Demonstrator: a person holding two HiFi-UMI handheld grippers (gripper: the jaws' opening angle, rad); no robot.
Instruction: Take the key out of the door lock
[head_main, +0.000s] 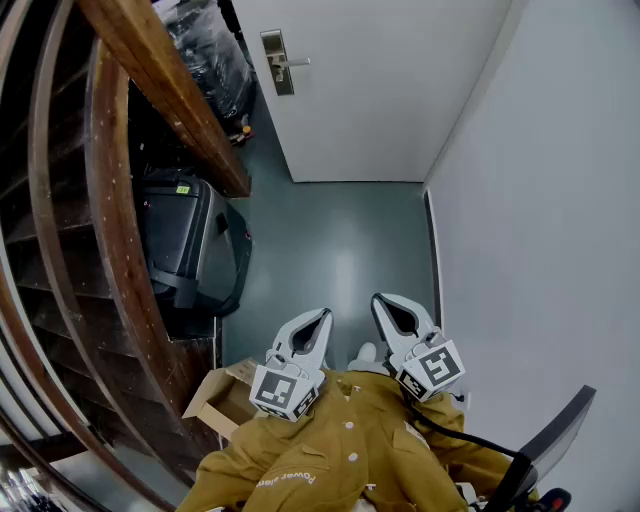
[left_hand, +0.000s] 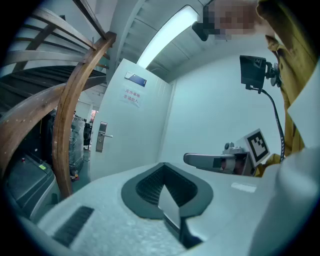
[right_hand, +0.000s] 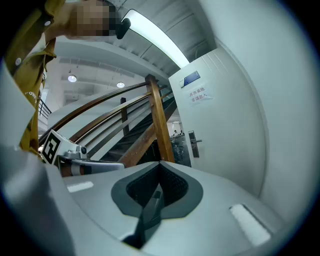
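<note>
A white door (head_main: 390, 80) stands at the far end of the corridor. Its metal lock plate with a lever handle (head_main: 276, 62) is at the door's left edge, also seen in the left gripper view as lock plate (left_hand: 101, 136) and in the right gripper view as lock plate (right_hand: 193, 144). The key is too small to make out. My left gripper (head_main: 324, 314) and right gripper (head_main: 378, 298) are held side by side close to my body, far from the door. Both are shut with nothing between the jaws.
A wooden stair rail (head_main: 160, 85) and curved staircase fill the left side. A dark suitcase (head_main: 190, 245) stands beside the stairs and a cardboard box (head_main: 222, 400) lies near my feet. A white wall (head_main: 550, 200) bounds the right. The grey floor (head_main: 330, 250) runs to the door.
</note>
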